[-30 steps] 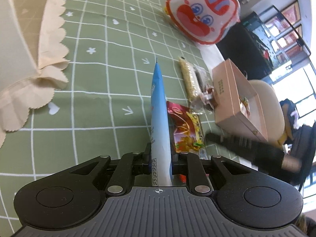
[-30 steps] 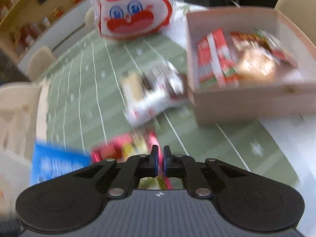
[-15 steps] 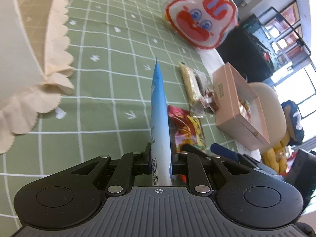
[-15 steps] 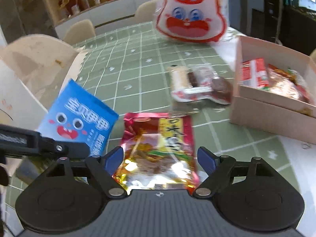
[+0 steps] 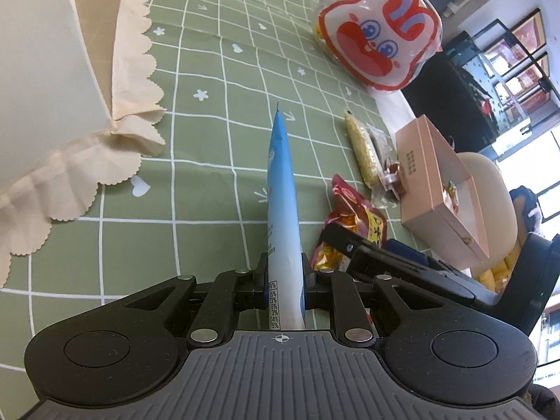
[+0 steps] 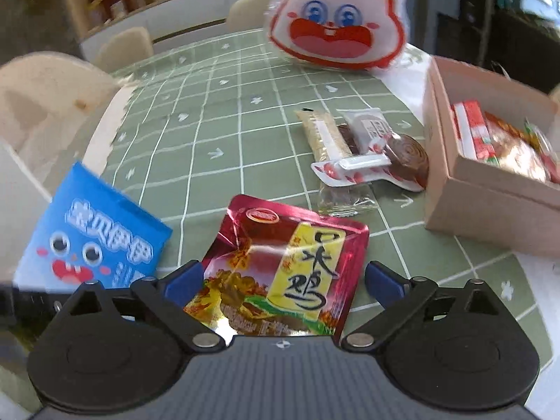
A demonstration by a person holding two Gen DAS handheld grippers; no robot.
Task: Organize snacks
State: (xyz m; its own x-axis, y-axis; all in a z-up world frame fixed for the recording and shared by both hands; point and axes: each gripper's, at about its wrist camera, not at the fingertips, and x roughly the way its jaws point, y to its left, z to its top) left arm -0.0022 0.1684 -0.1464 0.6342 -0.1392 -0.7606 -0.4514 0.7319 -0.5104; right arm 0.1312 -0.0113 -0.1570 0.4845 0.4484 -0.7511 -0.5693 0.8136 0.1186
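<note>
Facing blue packet [image 6: 91, 245] print – left wrist view: edge only

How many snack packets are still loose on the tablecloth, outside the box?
4, maybe more hidden: red foil packet between the right jaws, and sesame bar, white packet, brown disc clustered beside the box.

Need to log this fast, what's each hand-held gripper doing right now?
Left hand-held gripper: shut on the blue snack packet.
Right hand-held gripper: open, straddling the red foil packet, not gripping it.

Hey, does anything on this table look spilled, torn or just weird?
Nothing spilled or torn. Loose snack packets lie jumbled beside the pink box, overlapping each other rather than packed inside it.
</note>
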